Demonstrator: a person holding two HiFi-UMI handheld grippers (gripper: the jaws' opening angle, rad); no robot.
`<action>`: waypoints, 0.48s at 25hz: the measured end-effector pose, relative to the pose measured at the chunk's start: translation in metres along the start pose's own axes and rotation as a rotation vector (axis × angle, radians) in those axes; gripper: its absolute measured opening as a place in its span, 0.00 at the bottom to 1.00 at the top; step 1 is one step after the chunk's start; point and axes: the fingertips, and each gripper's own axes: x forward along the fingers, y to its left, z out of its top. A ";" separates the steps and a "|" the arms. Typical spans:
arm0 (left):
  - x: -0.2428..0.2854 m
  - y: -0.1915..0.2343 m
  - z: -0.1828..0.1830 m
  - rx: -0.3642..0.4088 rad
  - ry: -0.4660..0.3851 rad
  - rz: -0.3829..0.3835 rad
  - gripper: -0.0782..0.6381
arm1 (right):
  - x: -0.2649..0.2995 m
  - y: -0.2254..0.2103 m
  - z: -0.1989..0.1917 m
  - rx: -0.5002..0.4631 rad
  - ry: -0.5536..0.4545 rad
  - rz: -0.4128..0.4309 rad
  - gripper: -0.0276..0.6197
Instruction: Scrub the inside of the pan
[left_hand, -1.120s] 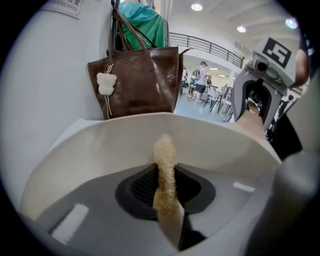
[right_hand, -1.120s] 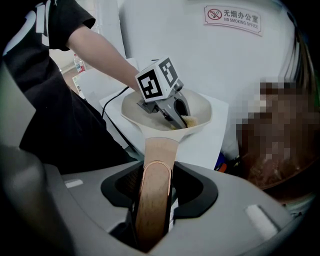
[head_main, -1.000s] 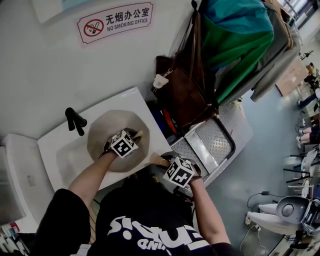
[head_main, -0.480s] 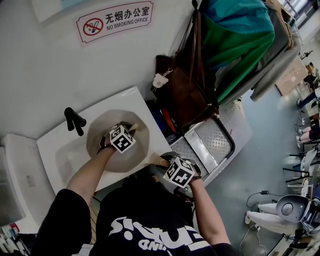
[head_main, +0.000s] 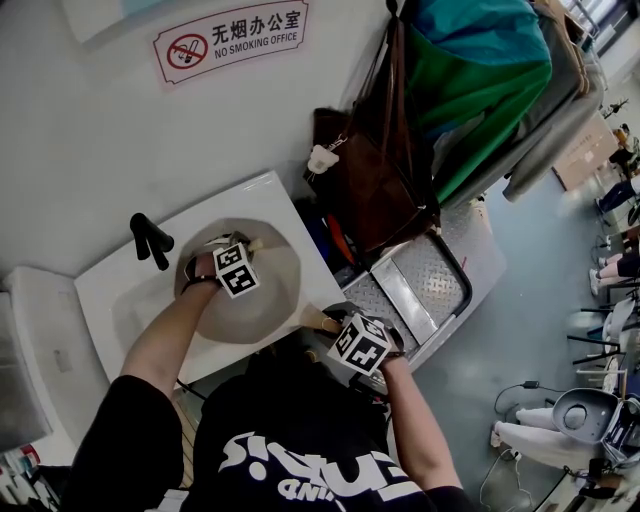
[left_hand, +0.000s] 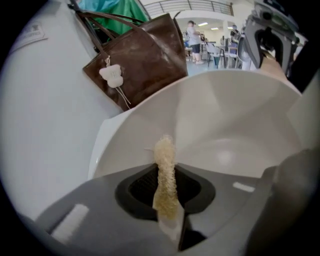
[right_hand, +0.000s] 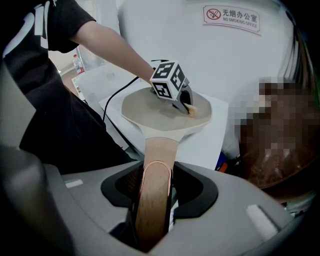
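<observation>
Pan (head_main: 272, 292), pale and round, sits flat at the right end of the white worktop (head_main: 268, 198), and its wooden handle (right_hand: 155, 192) sticks out over the front edge. Inside the pan, near its far side, is a rough yellow scrubber (left_hand: 165, 175), with its tip against the pan's inner wall. The left claw (left_hand: 167, 202) pinches this scrubber tight. The right claw (right_hand: 155, 200) is pressed onto the wooden handle and grips it from both sides. A black tap (head_main: 150, 241) stands at the back edge of the worktop. A brown bag (left_hand: 140, 60) hangs just past the right end.
</observation>
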 end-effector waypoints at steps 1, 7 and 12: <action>0.001 0.000 -0.006 0.037 0.026 0.005 0.19 | 0.000 0.000 0.000 0.000 0.000 0.000 0.32; 0.000 0.003 -0.044 0.120 0.164 0.011 0.19 | 0.000 0.000 0.000 0.000 -0.003 0.001 0.32; -0.007 0.002 -0.063 0.124 0.246 -0.027 0.19 | -0.001 -0.002 -0.001 0.002 -0.008 0.002 0.31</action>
